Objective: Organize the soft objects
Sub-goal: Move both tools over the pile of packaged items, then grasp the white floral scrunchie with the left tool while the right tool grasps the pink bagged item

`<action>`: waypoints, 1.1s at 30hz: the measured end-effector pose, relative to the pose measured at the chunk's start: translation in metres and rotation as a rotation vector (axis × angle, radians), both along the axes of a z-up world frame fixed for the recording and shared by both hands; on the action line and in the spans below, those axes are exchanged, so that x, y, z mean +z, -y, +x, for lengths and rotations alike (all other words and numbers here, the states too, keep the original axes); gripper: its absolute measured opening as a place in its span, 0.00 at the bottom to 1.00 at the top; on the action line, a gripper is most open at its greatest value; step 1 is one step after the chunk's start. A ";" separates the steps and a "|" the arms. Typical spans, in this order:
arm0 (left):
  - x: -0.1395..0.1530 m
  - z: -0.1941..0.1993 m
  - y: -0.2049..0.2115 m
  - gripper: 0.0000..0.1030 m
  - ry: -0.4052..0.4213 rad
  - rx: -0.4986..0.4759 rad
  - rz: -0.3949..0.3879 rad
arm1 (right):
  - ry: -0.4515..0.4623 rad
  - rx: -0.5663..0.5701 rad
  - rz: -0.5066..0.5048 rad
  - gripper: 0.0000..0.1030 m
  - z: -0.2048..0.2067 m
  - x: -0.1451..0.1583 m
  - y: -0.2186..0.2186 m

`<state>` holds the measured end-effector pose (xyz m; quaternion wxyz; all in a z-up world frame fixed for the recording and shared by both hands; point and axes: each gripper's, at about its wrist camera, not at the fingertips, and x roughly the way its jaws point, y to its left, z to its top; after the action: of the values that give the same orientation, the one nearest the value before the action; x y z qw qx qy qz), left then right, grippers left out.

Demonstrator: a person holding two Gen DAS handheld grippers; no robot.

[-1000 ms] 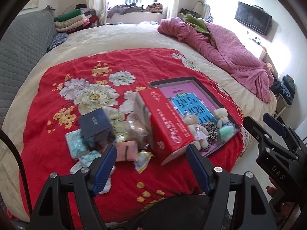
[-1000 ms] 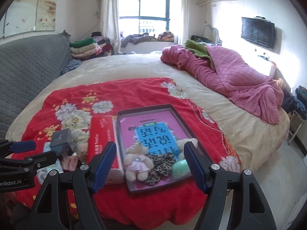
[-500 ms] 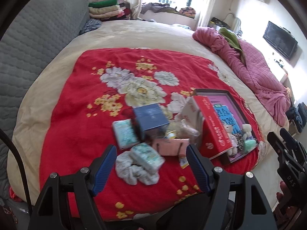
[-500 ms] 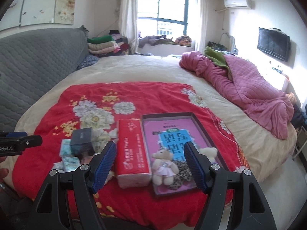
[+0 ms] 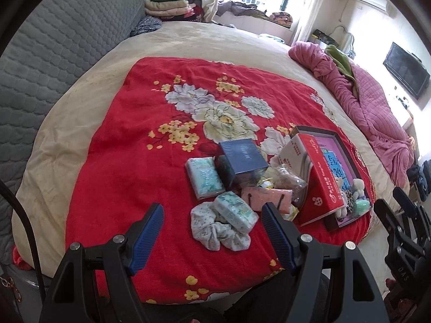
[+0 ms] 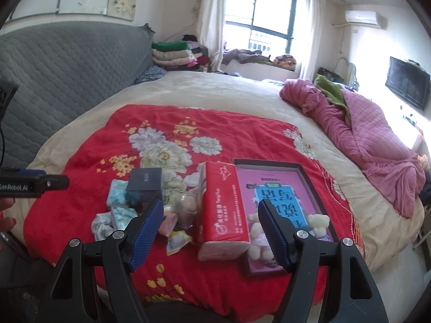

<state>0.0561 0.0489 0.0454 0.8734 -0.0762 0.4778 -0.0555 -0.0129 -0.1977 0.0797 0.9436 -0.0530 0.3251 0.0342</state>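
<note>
Swung leftward, left claw (image 5: 212, 231) hovers agape above scrunchie (image 5: 215, 231); right claw (image 6: 211, 231) agape.

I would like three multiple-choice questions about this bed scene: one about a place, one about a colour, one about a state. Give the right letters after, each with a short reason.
1. Where does the red tissue pack lie?
A. inside the tray
B. just left of the tray
C. on the pink quilt

2. What colour is the small box beside the tissue packets?
A. dark blue
B. yellow
C. white

3. How is the left gripper?
A. shut on the scrunchie
B. shut on a packet
C. open, holding nothing

Answers:
1 B: the right wrist view shows it alongside the tray, on the red blanket.
2 A: its top and sides look dark blue.
3 C: its fingers stand wide apart, above the scrunchie.
</note>
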 end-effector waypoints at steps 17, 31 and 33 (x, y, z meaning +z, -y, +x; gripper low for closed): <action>-0.073 0.010 -0.020 0.72 -0.130 0.029 -0.012 | -0.084 0.116 -0.075 0.72 0.017 -0.055 -0.041; -0.118 0.020 -0.007 0.72 -0.212 -0.017 -0.013 | -0.116 0.276 -0.371 0.72 0.035 -0.119 -0.085; -0.123 0.022 -0.008 0.72 -0.226 -0.017 -0.019 | -0.102 0.306 -0.431 0.72 0.038 -0.128 -0.092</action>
<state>0.0784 0.0564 -0.0780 0.8128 -0.0860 0.5733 -0.0585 0.0248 -0.1056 -0.0483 0.8768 -0.2994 0.3602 0.1090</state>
